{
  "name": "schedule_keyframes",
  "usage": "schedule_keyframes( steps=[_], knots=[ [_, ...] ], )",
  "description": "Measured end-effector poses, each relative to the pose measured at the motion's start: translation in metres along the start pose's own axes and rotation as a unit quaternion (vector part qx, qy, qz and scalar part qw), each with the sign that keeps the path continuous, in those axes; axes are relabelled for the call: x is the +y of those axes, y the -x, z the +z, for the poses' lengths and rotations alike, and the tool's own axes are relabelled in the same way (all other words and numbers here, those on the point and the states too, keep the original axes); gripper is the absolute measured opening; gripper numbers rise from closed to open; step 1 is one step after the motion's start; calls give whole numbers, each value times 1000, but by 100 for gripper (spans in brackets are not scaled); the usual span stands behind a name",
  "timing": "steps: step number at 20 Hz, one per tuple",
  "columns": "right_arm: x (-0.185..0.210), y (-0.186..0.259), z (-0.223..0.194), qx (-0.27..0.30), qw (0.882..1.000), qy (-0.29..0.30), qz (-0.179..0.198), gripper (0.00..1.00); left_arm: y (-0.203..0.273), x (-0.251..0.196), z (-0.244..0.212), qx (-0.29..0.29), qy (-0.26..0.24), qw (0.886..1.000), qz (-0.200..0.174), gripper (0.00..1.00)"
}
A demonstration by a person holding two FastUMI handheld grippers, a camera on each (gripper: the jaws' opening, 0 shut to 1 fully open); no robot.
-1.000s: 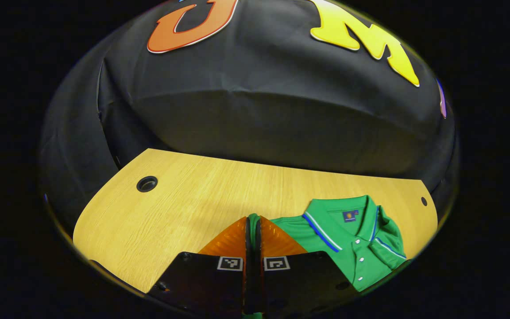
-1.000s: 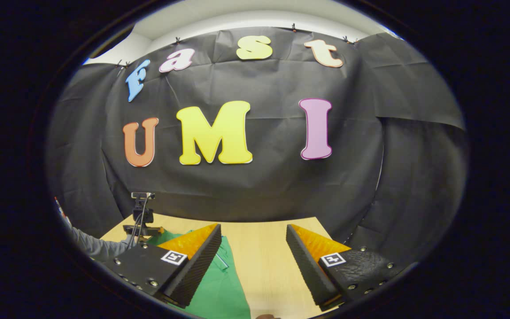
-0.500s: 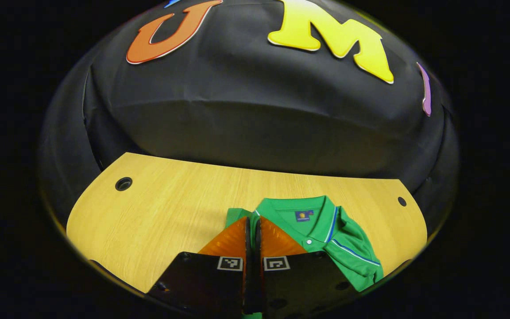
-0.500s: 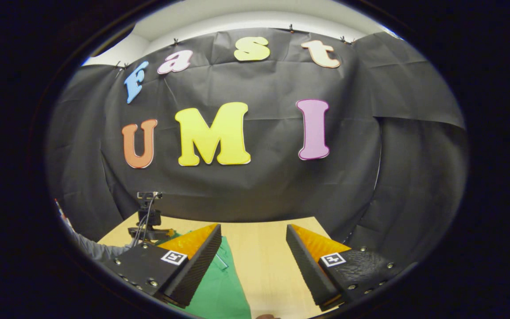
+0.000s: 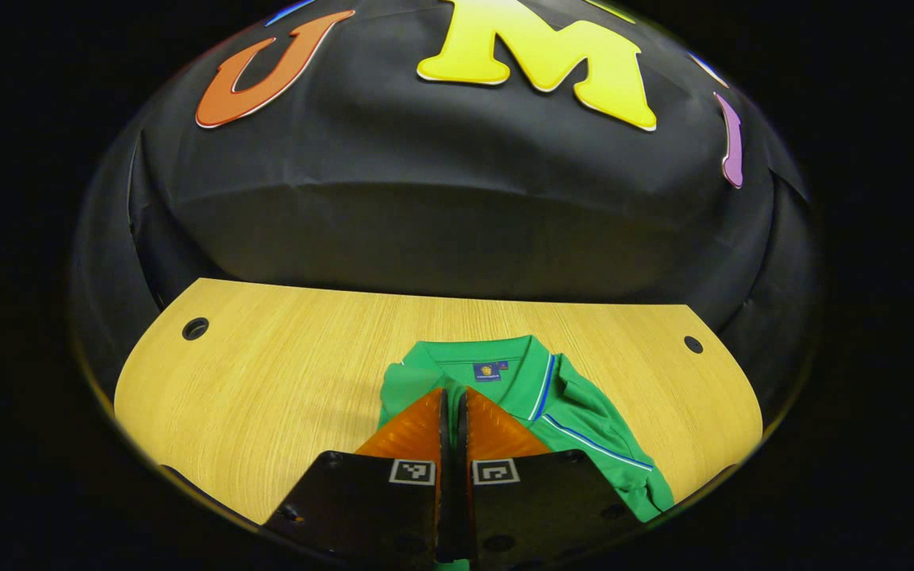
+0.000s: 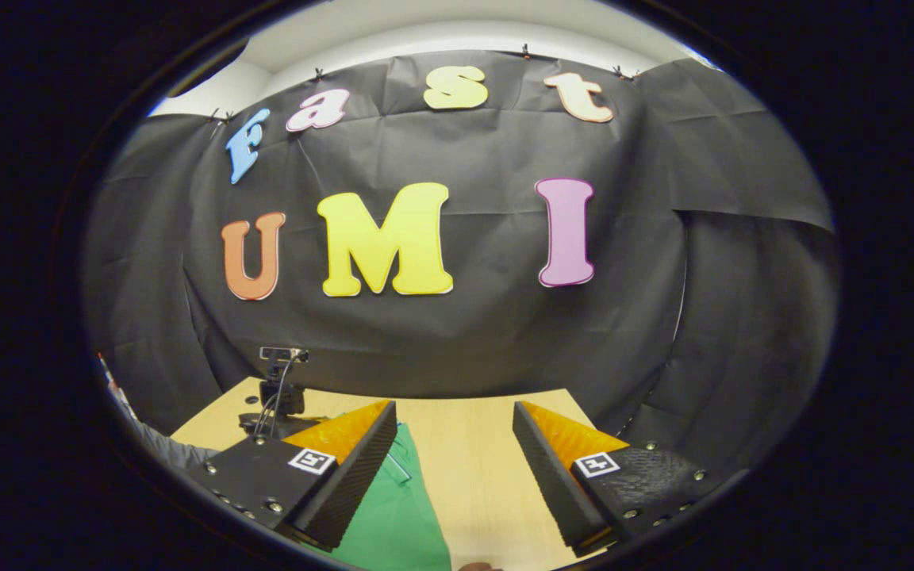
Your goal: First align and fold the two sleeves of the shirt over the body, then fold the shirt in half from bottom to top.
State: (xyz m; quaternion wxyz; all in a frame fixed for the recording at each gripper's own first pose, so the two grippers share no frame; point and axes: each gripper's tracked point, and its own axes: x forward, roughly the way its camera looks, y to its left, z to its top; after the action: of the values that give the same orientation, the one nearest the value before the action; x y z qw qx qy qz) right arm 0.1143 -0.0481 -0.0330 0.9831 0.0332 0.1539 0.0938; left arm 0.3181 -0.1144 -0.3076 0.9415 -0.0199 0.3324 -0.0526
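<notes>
since a second ago the left gripper (image 5: 451, 394) has swung across so the shirt (image 5: 576, 408), which sat off to the right of its fingers, is now dead ahead and mostly centred. the wooden table (image 5: 266, 388) fills the lower half of the left gripper view, and the green shirt lies on it with the collar toward the far edge, one striped sleeve folded over on the right. left fingers are pressed together with a sliver of green cloth pinched between them. in the right gripper view the right gripper (image 6: 455, 432) hangs spread wide with nothing in it, over bare table (image 6: 465, 476) just beside the shirt's edge (image 6: 393, 515). a grey sleeve (image 6: 167, 452) and a small camera (image 6: 282, 354) on the other gripper show at far left.
</notes>
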Motion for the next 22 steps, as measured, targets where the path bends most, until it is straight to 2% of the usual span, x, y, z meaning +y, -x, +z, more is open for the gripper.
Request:
schedule_keyframes(
  steps=[1, 2, 3, 5, 10, 13, 22],
  knots=[
    [-1, 0, 0, -1, 1000, -2, 0, 94, -1, -6, -3, 7, -9, 1000, -13, 3],
    [-1, 0, 0, 0, 1000, -5, -1, 94, 1, -6, -6, 15, -25, 1000, -11, 4],
    [-1, -1, -1, 1, 1000, -8, 0, 93, -6, -3, -11, 17, -45, 999, -2, 23],
    [-1, -1, -3, 3, 1000, -10, 2, 93, -1, -5, -8, -3, -78, 997, 2, 95],
    [3, -1, -8, 6, 1000, -11, 8, 94, 25, -10, -6, -29, -122, 992, 1, 94],
    [9, 0, -12, 6, 1000, -6, 13, 94, 61, -2, 9, -72, -132, 988, 12, 94],
    [43, 20, -21, -9, 999, 12, 42, 94, 205, 13, 29, -162, -97, 982, 10, 97]
  ],
)
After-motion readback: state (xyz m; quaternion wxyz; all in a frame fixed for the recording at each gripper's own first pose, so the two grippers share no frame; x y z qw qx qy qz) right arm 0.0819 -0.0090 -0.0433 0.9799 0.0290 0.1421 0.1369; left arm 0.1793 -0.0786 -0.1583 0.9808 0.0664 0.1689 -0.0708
